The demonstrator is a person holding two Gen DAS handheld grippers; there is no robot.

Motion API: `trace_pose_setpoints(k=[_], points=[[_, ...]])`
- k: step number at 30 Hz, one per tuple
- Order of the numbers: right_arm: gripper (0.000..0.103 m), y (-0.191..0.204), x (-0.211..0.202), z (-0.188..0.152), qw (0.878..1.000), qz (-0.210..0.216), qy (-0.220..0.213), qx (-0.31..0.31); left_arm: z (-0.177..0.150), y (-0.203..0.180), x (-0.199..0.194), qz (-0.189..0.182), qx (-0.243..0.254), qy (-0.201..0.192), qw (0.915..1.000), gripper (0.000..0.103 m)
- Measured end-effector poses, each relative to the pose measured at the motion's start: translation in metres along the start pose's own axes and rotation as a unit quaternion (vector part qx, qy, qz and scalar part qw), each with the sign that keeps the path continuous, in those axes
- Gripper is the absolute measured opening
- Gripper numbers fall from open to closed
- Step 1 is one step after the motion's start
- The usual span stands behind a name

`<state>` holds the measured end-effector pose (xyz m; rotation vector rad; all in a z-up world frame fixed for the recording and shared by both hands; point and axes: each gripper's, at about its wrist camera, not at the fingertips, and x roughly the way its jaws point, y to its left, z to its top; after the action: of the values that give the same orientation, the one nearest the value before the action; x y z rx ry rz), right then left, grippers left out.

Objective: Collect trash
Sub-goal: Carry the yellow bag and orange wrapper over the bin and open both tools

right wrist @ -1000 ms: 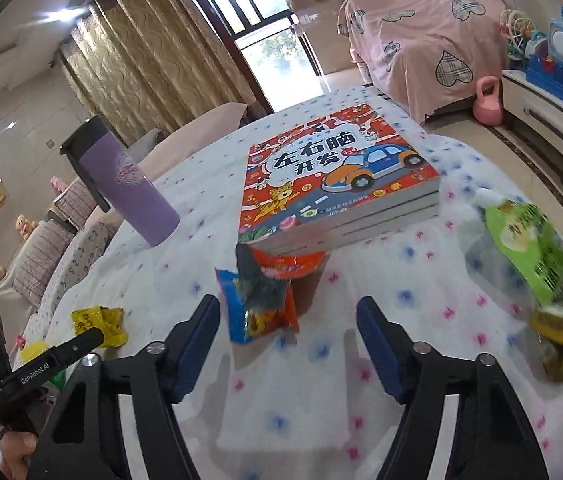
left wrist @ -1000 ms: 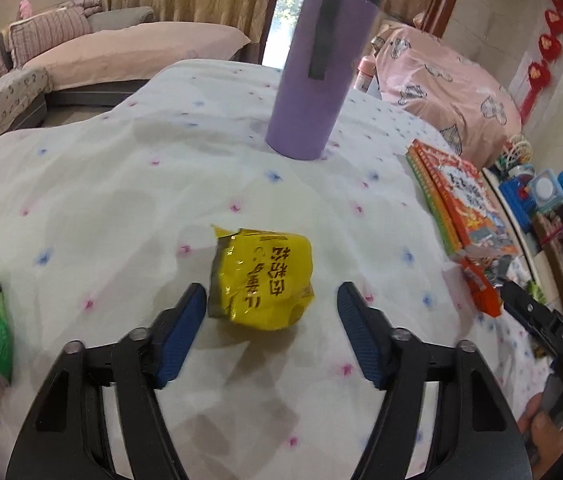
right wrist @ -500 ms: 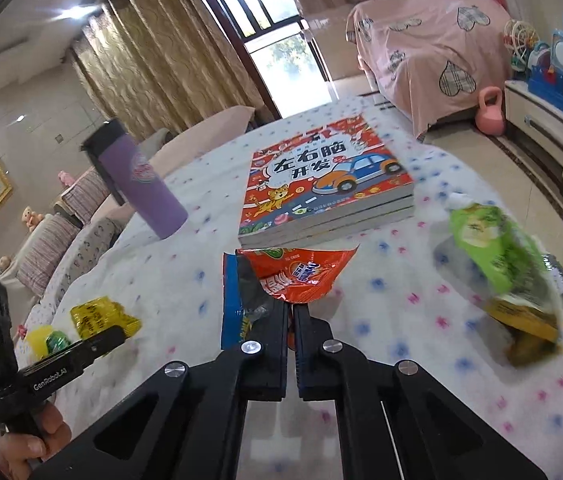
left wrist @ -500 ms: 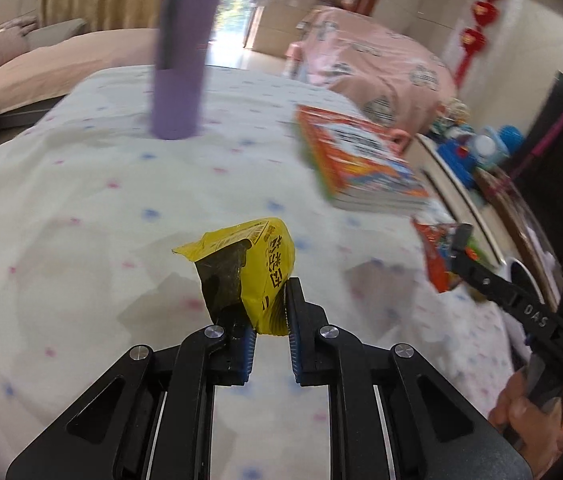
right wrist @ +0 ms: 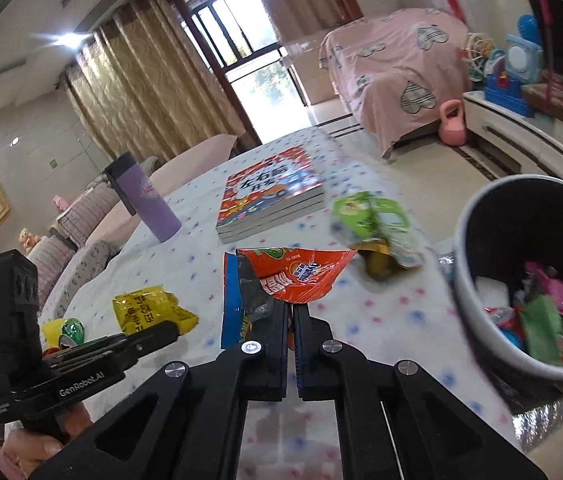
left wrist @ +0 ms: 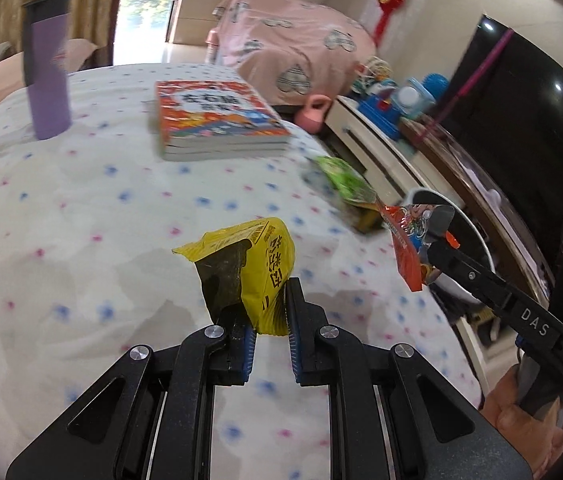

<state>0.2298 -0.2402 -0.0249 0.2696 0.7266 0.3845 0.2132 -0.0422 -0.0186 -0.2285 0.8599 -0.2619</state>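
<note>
My left gripper (left wrist: 267, 308) is shut on a crumpled yellow wrapper (left wrist: 259, 260) and holds it above the dotted white tablecloth (left wrist: 81, 200). My right gripper (right wrist: 291, 308) is shut on an orange-and-blue snack wrapper (right wrist: 293, 274), also off the table. In the left wrist view the right gripper (left wrist: 437, 240) shows at the right with the orange wrapper (left wrist: 403, 236), in front of the bin (left wrist: 479, 240). The grey bin (right wrist: 481, 292) stands just past the table's right edge and holds several wrappers. A green wrapper (right wrist: 365, 216) lies near that edge.
A stack of books (right wrist: 273, 196) and a purple flask (right wrist: 145, 196) stand farther back on the table. More yellow and green trash (right wrist: 63, 328) lies at the left. A low cabinet with toys (right wrist: 513, 76) and a pink-covered sofa (right wrist: 393, 60) are beyond the table.
Both grippers went from open around their wrappers to shut on them, lifted them off the cloth and swung right, toward the bin, which has come into view.
</note>
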Motion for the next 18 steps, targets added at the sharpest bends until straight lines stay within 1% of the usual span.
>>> trace_pose_setpoints(k=[8,18], points=[[0.002,-0.022,-0.035,-0.01,1.0,-0.017,-0.018,0.018,-0.011,-0.036,-0.001,-0.019,0.028,0.01,0.9994,0.012],[0.002,-0.041,-0.06,-0.018,0.998,-0.027,-0.034,0.038,-0.011,-0.067,0.001,-0.026,0.058,0.013,0.9979,0.012]])
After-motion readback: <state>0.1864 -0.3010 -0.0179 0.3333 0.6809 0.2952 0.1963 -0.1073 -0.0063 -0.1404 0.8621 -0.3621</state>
